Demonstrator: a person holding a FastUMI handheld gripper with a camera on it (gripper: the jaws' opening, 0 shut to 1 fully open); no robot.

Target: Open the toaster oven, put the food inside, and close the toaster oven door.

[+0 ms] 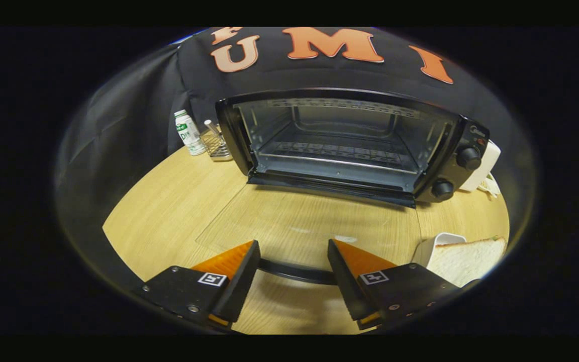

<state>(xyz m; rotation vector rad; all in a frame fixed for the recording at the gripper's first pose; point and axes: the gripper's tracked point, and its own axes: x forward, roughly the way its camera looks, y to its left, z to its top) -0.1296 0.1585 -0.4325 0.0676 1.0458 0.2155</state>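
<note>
Gripper [293, 251]: held low over the near part of the table, fingers spread wide, gripping nothing; door handle visible in the gap between them.
Toaster oven [350, 143]: stood at the far side of the table, against the booth's black cloth wall; cavity open toward the gripper, beyond the fingers.
Oven door [309, 221]: folded fully down, lying flat and see-through over the wood, reaching from the oven's lower edge toward the fingers.
Door handle [294, 271]: dark curved bar at the door's near edge, spanning the space between the two fingers; contact with either finger not clear.
Rack [340, 151]: sat inside the cavity, bare.
Knobs [468, 158]: two, stacked on the oven's right panel.
Bread slice [465, 261]: lay near and right, just right of the right finger, outside the oven, on a white dish [432, 246].
Bottle [189, 133]: white with green label, upright, far left of the oven.
Wire holder [216, 146]: between bottle and oven, just beside the oven's left wall.
White object [483, 168]: behind the oven's right side, identity unclear.
Table [169, 211]: light wood.
</note>
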